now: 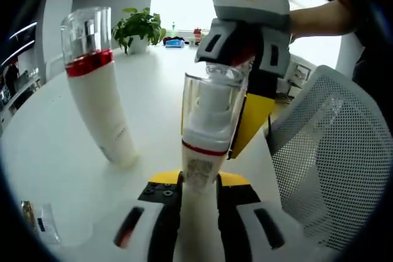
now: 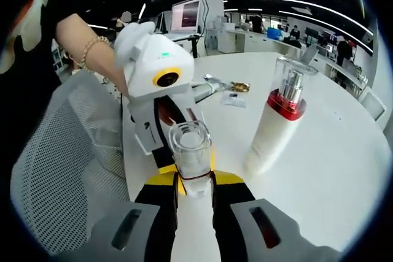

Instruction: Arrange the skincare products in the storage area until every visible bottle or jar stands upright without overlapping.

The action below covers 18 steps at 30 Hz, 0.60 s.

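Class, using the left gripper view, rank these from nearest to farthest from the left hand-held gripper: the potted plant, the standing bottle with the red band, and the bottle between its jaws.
1. Held bottle, between the jaws of the left hand-held gripper.
2. Standing bottle, on the table, to the left.
3. Potted plant, at the table's far edge.

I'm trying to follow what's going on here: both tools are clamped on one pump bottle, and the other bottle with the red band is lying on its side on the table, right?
Not quite. The other bottle stands upright on the white table, as the right gripper view shows. The rest holds: the left tool and right tool both close on the one pump bottle.
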Each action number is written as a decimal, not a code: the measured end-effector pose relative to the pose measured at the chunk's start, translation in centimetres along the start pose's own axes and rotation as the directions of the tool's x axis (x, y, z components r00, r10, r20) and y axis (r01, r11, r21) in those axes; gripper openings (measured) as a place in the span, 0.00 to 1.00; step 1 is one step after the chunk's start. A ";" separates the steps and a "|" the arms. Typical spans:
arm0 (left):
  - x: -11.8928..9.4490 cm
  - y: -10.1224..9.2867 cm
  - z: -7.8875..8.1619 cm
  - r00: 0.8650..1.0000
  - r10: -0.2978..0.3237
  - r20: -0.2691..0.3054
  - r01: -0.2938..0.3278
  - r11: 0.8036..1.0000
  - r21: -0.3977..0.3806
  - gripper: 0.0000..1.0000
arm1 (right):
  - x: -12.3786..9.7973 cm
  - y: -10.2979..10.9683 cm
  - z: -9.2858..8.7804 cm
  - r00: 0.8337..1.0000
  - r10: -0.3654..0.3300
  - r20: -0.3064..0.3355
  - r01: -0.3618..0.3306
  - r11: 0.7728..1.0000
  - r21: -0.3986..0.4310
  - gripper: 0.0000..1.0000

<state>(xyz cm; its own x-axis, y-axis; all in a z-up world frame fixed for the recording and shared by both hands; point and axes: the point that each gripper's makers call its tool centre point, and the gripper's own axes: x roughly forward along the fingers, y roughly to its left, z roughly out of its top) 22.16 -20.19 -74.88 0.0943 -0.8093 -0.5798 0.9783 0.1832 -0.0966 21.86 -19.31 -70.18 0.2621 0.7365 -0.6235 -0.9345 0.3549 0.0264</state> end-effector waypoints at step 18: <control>1.1 3.4 0.8 1.000 0.025 0.009 -0.025 1.000 -0.002 0.16 | 0.6 -3.5 0.4 1.000 -0.030 0.006 0.030 1.000 -0.009 0.21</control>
<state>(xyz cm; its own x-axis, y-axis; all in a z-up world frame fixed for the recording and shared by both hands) 25.71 -20.87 -75.22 0.1206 -0.8093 -0.5749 0.9753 0.2045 -0.0834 25.34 -19.88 -70.36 0.2916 0.7292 -0.6191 -0.9284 0.3715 0.0002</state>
